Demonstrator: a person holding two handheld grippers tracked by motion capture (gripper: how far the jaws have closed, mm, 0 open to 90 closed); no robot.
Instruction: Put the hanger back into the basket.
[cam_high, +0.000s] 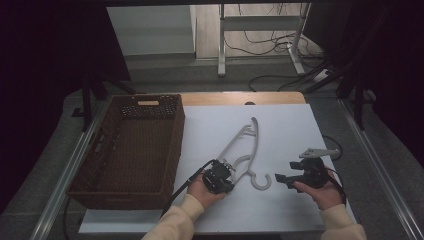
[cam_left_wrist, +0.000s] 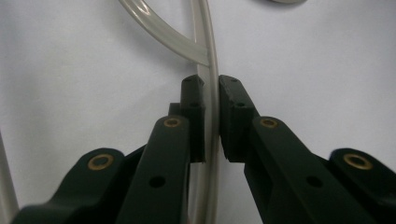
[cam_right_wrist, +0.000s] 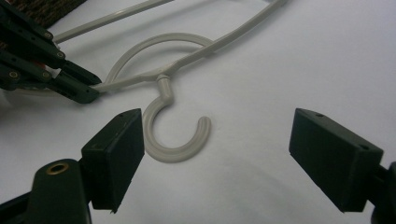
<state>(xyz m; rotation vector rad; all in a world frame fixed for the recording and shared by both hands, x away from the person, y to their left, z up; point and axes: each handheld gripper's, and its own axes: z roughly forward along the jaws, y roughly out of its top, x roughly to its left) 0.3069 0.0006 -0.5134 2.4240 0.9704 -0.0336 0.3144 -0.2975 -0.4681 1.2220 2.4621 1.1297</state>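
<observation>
We see a pale plastic clothes hanger (cam_high: 245, 150) lying flat on the white worktop (cam_high: 280, 210), its hook (cam_high: 260, 181) curling toward the person's side and its long arm running away toward the far edge. The left gripper (cam_high: 223, 176) is at the hanger's near end, just left of the hook, and in the left gripper view its fingers (cam_left_wrist: 194, 119) pinch one thin bar of the hanger (cam_left_wrist: 212, 70) between them, pads pressed against both sides just below the spot where a curved strut joins it. The right gripper (cam_high: 283, 180) hangs to the right of the hook, apart from it, with its fingers (cam_right_wrist: 116, 156) spread wide and nothing between them; in its own view the hook (cam_right_wrist: 177, 140) lies on the worktop beyond its left finger, and the left gripper's fingers grip the bar at the upper left. A brown wicker basket (cam_high: 170, 150) stands on the left side of the worktop, just beside the hanger's far arm. A hand (cam_high: 205, 192) in a cream sleeve holds each gripper.
</observation>
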